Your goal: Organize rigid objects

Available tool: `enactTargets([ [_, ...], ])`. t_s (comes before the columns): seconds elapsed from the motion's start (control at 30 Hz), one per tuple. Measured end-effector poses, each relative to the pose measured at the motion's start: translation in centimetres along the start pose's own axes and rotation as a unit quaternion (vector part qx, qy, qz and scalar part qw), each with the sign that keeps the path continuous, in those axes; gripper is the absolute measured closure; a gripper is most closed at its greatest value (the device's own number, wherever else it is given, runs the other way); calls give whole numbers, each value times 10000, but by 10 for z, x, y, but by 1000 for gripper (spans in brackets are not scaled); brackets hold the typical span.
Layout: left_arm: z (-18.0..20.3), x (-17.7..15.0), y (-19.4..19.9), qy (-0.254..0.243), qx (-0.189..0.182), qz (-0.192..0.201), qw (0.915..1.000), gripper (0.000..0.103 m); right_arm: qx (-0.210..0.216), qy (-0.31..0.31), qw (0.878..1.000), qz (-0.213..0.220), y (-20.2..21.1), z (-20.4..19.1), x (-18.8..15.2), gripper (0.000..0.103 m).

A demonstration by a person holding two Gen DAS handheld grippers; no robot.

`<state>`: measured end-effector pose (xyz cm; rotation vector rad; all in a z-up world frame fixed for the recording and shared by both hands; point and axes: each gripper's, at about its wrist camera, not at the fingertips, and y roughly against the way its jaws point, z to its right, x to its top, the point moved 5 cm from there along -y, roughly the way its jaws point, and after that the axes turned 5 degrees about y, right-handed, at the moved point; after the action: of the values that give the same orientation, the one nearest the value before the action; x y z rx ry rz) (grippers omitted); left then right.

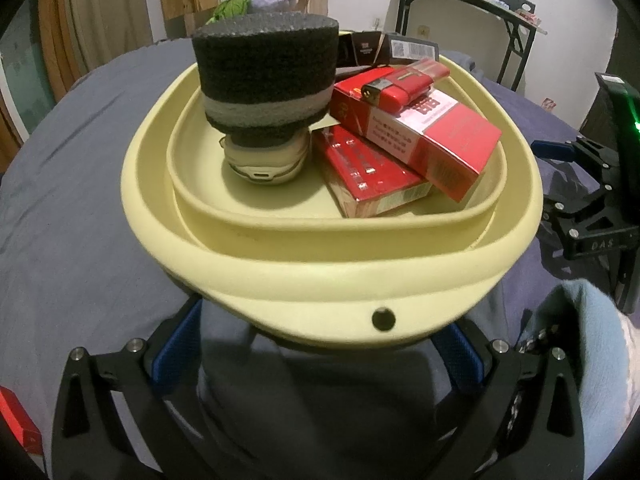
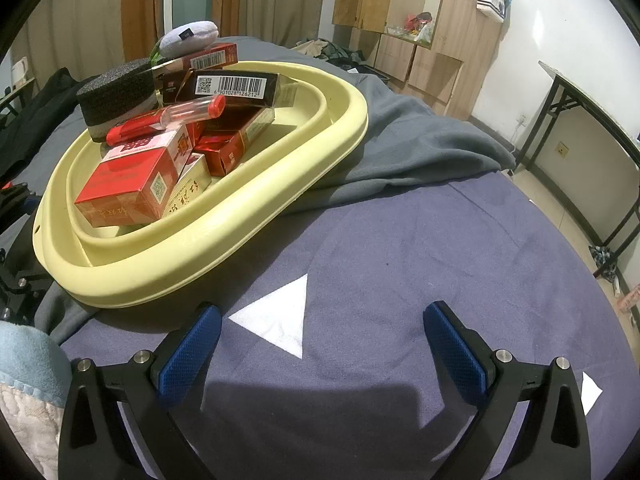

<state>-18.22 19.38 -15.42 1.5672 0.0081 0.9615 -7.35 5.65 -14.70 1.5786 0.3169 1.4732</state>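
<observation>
On the grey-blue bedcover (image 2: pixel 400 240), going left to right, we find our left gripper (image 1: pixel 320 344) spread wide with the yellow basin (image 1: pixel 332 280) rim just ahead, its tips tucked under that rim (contact unclear). The basin holds a dark foam block (image 1: pixel 264 80), red cartons (image 1: pixel 416 132) and a lighter (image 1: pixel 400 84). Our right gripper (image 2: pixel 320 344) gapes empty, basin up-left, so the left is nearer.

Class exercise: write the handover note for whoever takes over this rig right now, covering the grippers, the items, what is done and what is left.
Left gripper: open, jaws straddling the near rim of the yellow basin, gripping nothing.
Right gripper: open and empty over the blue cloth.
In the basin: red boxes, red lighter, dark foam block.
Done: items gathered.
Left: possibly the red object at the left view's edge.
</observation>
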Motion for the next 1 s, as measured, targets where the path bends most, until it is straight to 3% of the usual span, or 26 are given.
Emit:
enactTargets([
  [0.23,2,2,0,-51,-21,192,9998,0,0,0,10000,0,0,0,0,0],
  [1.0,3,1,0,-44,-29,197,9998,0,4,0,10000,0,0,0,0,0],
])
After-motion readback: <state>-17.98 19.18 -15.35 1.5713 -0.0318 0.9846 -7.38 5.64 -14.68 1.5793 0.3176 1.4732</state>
